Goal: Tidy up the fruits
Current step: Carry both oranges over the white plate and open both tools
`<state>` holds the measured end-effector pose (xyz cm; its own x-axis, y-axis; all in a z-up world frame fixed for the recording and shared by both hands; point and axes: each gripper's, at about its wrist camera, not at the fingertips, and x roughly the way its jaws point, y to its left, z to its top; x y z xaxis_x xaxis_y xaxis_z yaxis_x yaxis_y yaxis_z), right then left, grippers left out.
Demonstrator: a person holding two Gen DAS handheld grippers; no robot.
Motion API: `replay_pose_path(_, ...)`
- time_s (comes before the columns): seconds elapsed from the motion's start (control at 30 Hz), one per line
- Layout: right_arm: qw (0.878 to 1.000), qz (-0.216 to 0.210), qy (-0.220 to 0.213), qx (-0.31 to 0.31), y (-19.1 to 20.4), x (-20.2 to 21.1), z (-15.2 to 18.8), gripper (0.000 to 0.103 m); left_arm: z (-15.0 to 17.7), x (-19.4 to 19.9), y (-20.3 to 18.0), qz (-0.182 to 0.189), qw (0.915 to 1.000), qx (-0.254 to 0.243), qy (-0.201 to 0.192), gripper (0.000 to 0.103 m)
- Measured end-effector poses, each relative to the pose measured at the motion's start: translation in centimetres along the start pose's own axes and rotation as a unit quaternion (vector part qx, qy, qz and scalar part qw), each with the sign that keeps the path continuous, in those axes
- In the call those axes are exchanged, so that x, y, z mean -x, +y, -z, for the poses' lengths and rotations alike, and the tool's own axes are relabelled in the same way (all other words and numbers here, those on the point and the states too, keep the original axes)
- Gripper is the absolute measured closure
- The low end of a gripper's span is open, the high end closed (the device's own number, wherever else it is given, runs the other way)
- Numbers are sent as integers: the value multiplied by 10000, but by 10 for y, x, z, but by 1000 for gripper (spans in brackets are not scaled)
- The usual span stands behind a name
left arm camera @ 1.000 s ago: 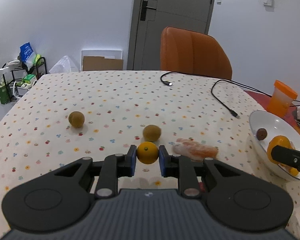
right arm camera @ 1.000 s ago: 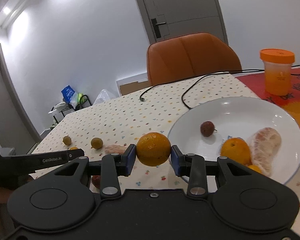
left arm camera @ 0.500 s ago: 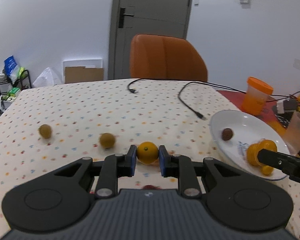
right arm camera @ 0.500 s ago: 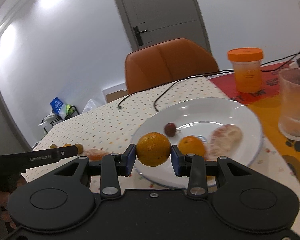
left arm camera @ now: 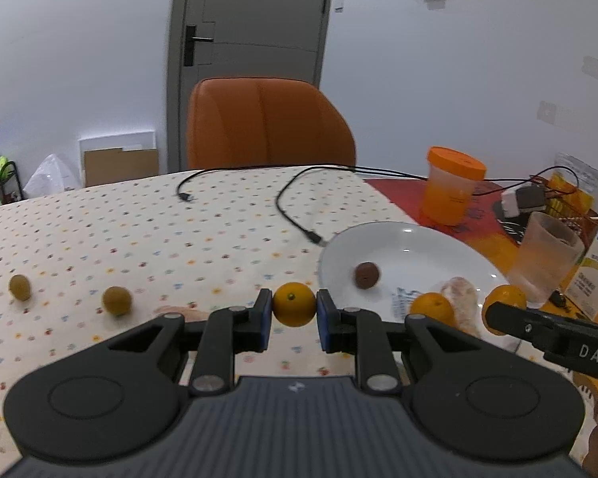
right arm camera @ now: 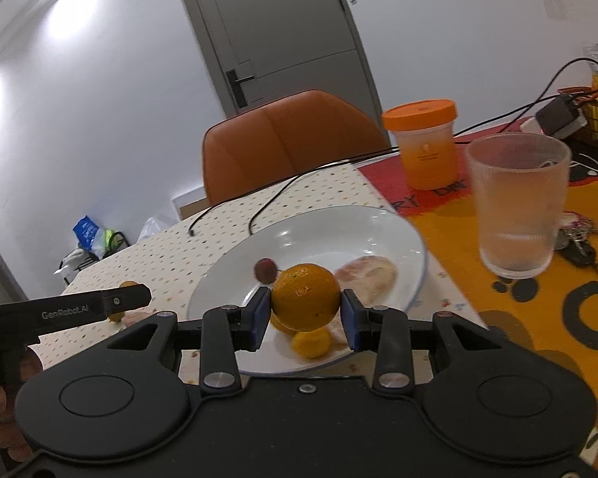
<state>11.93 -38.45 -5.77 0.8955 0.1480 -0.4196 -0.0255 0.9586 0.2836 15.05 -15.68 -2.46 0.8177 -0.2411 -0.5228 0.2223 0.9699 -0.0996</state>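
Left wrist view: left gripper (left arm camera: 294,310) is pinching a small orange (left arm camera: 294,309); right gripper (right arm camera: 305,308) is squeezing a bigger orange (right arm camera: 305,296) over the white plate (right arm camera: 386,227).

A home dining room: patterned tablecloth (left arm camera: 139,231), orange chair (left arm camera: 267,123), grey door (left arm camera: 251,40).

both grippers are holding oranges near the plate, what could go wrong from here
1. The right gripper holds its orange over the plate, above fruit already lying there; released from here it may bounce off that fruit and roll out.
2. The glass stands close beside the plate; a swing to that side could tip it.
3. The left gripper pinches a small orange over the tablecloth, short of the plate; letting go early would leave it rolling on the table.
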Motion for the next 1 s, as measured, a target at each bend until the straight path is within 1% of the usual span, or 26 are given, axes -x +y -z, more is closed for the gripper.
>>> replay_pose_path(0.4,9997,179,-98,-123,-22,8,-2,67,-3,-13,-32,250,9995,-195,-3,81)
replay_pose_path(0.67,9997,188,-74,-148,-25,5,-2,67,-2,-21,-45,374,9990,-252,69,81)
replay_pose_path(0.73,9997,187,-73,-130,-24,5,-3,67,-3,-22,-46,380,9989,-246,97,81)
replay_pose_path(0.77,9997,177,-76,-119,-23,5,-3,67,-4,-21,-45,367,9990,-221,92,78)
replay_pose_path(0.87,9998,144,-74,-79,-18,3,-4,67,-6,-20,-41,331,9993,-162,88,77)
replay_pose_path(1.0,10000,46,-48,-50,-11,-1,-4,67,-7,-19,-30,180,9997,-67,120,76)
